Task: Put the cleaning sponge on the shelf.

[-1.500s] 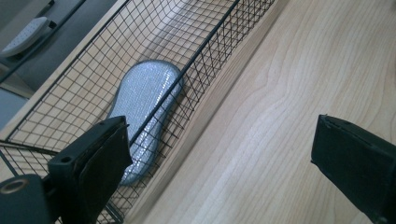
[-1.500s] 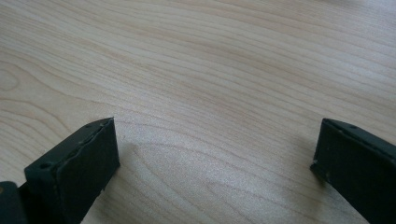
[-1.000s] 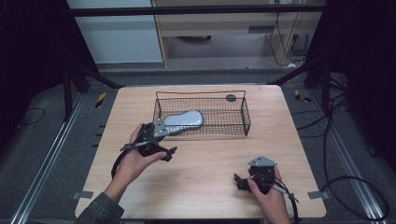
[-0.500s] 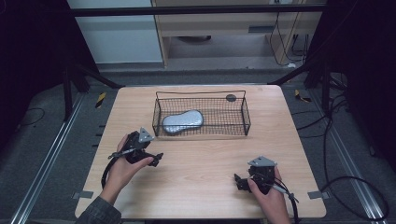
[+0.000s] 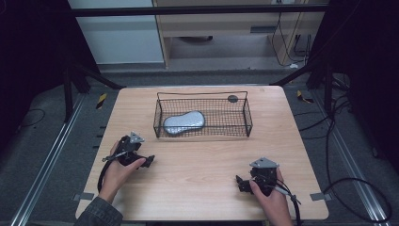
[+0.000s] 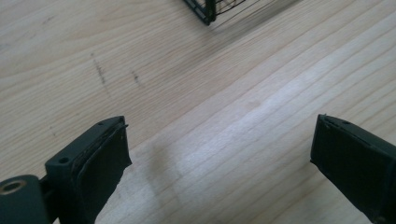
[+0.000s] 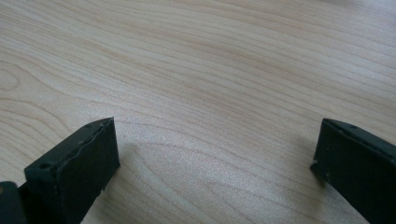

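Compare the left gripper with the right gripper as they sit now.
The left gripper sits nearer the wire basket, the right gripper near the table's front edge. The left gripper points right, the right gripper left. Both are open and empty, low over bare wood.

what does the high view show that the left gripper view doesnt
High view alone: the silver-grey pouch lying in the left part of the wire basket, the person's left hand holding the left gripper in front of the basket, and the right gripper near the table's front right.

Left gripper view alone: a close look at that gripper's two black jaws, standing apart with nothing between them, just above the wood.

Both: the wooden table and a corner of the basket.
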{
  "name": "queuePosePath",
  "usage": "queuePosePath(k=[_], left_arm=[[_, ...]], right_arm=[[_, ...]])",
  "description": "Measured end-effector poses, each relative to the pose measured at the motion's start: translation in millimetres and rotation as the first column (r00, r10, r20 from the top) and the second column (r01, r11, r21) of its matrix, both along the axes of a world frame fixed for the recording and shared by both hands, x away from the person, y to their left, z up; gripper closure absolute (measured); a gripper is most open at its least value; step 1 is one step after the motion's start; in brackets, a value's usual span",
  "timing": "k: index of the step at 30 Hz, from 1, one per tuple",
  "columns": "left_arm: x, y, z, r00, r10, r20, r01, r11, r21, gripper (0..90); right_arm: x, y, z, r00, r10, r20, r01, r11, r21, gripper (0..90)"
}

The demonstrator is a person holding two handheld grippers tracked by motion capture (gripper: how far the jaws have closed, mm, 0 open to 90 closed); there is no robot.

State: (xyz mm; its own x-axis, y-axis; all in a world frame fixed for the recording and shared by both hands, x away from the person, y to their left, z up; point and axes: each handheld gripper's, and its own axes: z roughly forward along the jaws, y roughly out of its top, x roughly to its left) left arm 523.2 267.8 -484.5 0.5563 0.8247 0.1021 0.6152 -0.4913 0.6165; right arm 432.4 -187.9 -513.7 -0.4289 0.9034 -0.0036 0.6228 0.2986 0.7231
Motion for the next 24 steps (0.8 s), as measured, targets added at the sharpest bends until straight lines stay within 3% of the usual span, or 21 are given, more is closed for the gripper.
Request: queuePosePath(k=[6,12,19,24], left_arm=[[3.1,7.7,-9.1,0.9996,0.020,-0.021,-0.020,0.9996,-0.019,2.9],[6.7,16.1,-16.1,0.9991,0.034,-0.024,-0.036,0.9958,-0.084,0.0],[3.3,20.1,-22.9,0.9979,0.045,0.047,-0.039,0.9904,-0.133,0.0],[2.7,20.6,-23.5,0.9976,0.044,0.053,-0.036,0.9900,-0.137,0.0]], right_arm=[[0.0,0.1,0.0,1.0000,0.000,0.000,0.000,1.000,0.002,0.4],[0.0,0.0,0.0,1.0000,0.000,0.000,0.000,1.000,0.000,0.4],[0.1,0.0,0.0,1.0000,0.001,0.001,-0.001,1.000,0.001,0.4],[0.2,0.0,0.0,1.0000,0.001,0.001,-0.001,1.000,-0.001,0.4]])
